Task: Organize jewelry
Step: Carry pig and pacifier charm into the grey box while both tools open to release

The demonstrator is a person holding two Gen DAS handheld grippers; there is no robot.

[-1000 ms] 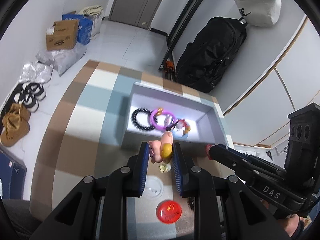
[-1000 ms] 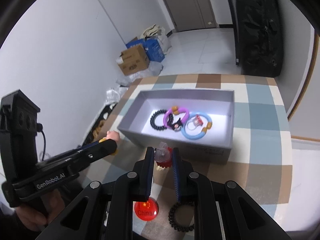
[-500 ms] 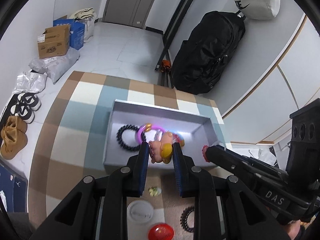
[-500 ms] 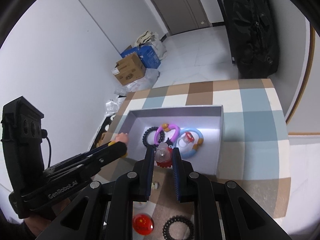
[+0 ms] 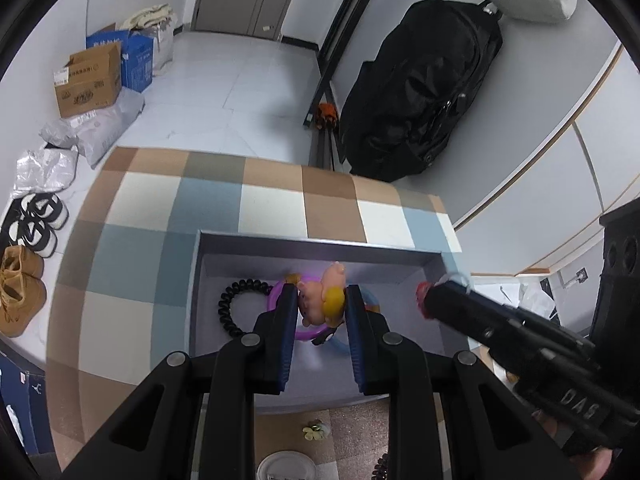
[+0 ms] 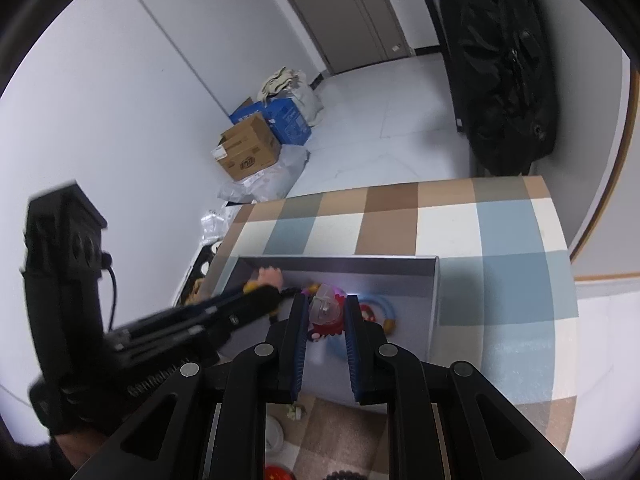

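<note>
My left gripper is shut on a pink and yellow figurine charm, held over the inside of the grey box. A black coil hair tie and a purple ring lie in the box beneath it. My right gripper is shut on a red charm with a clear dome, also above the box, where a blue ring lies. Each gripper shows in the other's view: the right one and the left one.
The box sits on a checked tablecloth. In front of it lie a small yellow flower piece, a white round lid, a red badge and another black coil tie. A black bag and cardboard boxes stand on the floor.
Both grippers have moved forward from in front of the box to above its inside, each still holding its charm. The badge and lid have slid toward the bottom edge of the views.
</note>
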